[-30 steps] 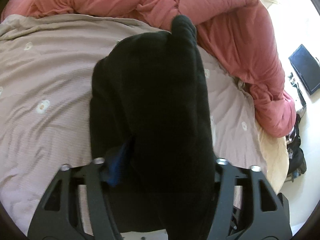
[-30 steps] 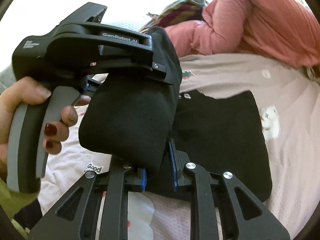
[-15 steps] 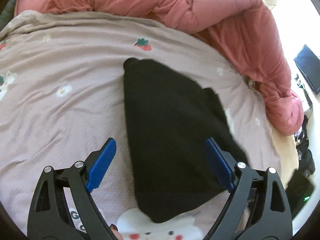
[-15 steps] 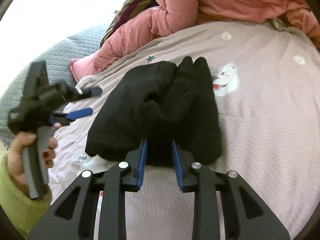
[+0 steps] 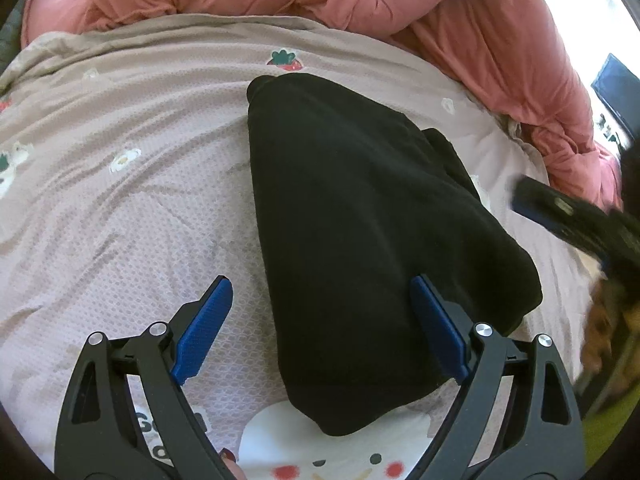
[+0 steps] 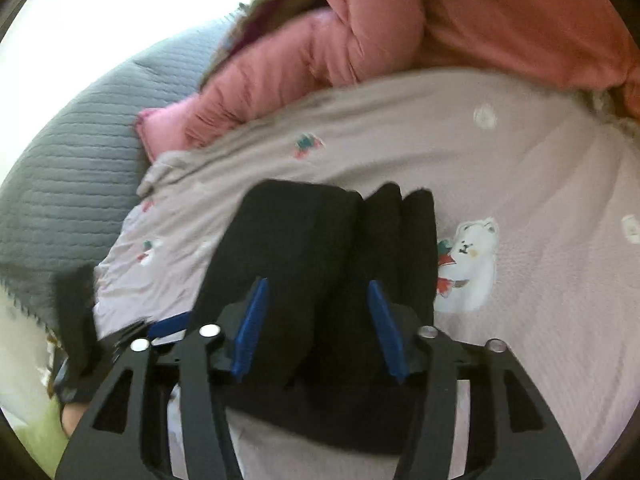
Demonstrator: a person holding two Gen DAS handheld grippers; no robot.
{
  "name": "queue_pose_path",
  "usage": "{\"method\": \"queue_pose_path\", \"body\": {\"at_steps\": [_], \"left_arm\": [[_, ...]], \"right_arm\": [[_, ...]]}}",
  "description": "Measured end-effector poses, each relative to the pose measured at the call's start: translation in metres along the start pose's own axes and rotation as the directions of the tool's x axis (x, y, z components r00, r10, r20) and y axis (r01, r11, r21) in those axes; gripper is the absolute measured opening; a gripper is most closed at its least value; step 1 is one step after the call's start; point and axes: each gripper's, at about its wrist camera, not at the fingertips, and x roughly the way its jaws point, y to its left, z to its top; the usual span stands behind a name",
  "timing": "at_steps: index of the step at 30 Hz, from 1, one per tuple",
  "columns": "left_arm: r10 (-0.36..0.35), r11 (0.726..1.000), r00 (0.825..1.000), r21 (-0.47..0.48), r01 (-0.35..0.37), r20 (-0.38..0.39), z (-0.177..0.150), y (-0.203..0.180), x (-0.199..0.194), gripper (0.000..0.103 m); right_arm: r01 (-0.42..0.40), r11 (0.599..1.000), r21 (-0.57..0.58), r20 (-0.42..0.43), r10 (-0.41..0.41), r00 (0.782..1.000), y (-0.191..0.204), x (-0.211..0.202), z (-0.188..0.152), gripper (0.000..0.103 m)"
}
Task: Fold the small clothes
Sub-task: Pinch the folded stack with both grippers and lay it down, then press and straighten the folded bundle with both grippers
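A black garment (image 5: 360, 208) lies folded on the mauve printed bedsheet (image 5: 120, 200). My left gripper (image 5: 320, 320) hangs open just above its near end. The left blue pad is over bare sheet and the right pad over the cloth, and neither presses on it. At the right edge of the left wrist view my right gripper (image 5: 568, 216) shows blurred. In the right wrist view the garment (image 6: 320, 240) shows several stacked folds. The right gripper (image 6: 318, 332) is at its near edge with jaws opening; cloth lies between the pads, and they do not pinch it.
A bunched pink duvet (image 5: 440, 8) runs along the far side of the bed. A grey quilted blanket (image 6: 72, 152) covers the left part. A dark flat screen (image 5: 616, 92) sits beyond the bed's right edge. A hand in a green sleeve (image 6: 36, 432) is at lower left.
The garment, hanging from both grippers a second ago, now lies flat and folded on the sheet. The left jaws let it go first; the right jaws have since spread apart.
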Motion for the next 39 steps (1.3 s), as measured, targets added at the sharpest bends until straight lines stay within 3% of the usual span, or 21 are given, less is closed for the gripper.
{"method": "queue_pose_path", "body": {"at_steps": [7, 16, 18, 19, 20, 25, 29, 31, 35, 39], "left_arm": [[-0.011, 1.000, 1.000, 0.002, 0.011, 0.002, 0.000, 0.003, -0.001, 0.083], [-0.018, 1.000, 1.000, 0.005, 0.018, 0.002, -0.002, 0.003, -0.004, 0.083], [-0.015, 1.000, 1.000, 0.009, 0.015, 0.001, -0.001, 0.002, -0.005, 0.083], [-0.013, 1.000, 1.000, 0.011, 0.013, 0.002, 0.000, 0.001, -0.006, 0.083], [-0.010, 1.000, 1.000, 0.013, 0.010, 0.002, 0.000, 0.000, -0.006, 0.083], [-0.014, 1.000, 1.000, 0.021, 0.013, 0.010, 0.002, -0.003, -0.009, 0.083], [-0.055, 0.998, 0.998, 0.041, 0.055, 0.002, 0.002, -0.011, -0.014, 0.083], [-0.068, 0.996, 0.998, 0.063, 0.067, 0.005, 0.002, -0.020, -0.018, 0.083], [-0.084, 0.993, 0.996, 0.087, 0.086, -0.017, -0.001, -0.034, -0.016, 0.083], [-0.068, 0.991, 0.997, 0.110, 0.072, -0.034, -0.005, -0.039, -0.011, 0.083]], "right_arm": [[0.054, 0.999, 0.008, -0.083, -0.053, 0.995, -0.015, 0.040, 0.015, 0.054], [-0.066, 0.997, 0.050, -0.074, 0.069, 0.995, -0.014, 0.054, 0.021, 0.054], [-0.060, 0.998, 0.031, -0.084, 0.062, 0.995, -0.010, 0.058, 0.021, 0.047], [-0.061, 0.998, 0.006, -0.082, 0.062, 0.995, -0.006, 0.059, 0.021, 0.025], [-0.049, 0.999, -0.018, -0.078, 0.047, 0.996, -0.002, 0.057, 0.020, 0.013], [-0.019, 0.995, -0.099, -0.011, 0.018, 1.000, 0.009, 0.038, 0.016, 0.011], [-0.034, 0.992, -0.118, 0.068, 0.042, 0.997, 0.007, 0.003, 0.020, 0.009], [0.001, 0.987, -0.159, 0.082, 0.013, 0.997, 0.008, -0.012, 0.021, 0.009], [0.070, 0.986, -0.154, 0.067, -0.060, 0.996, -0.006, -0.010, 0.017, 0.009], [0.098, 0.990, -0.103, 0.007, -0.098, 0.995, -0.029, 0.016, 0.008, 0.009]]}}
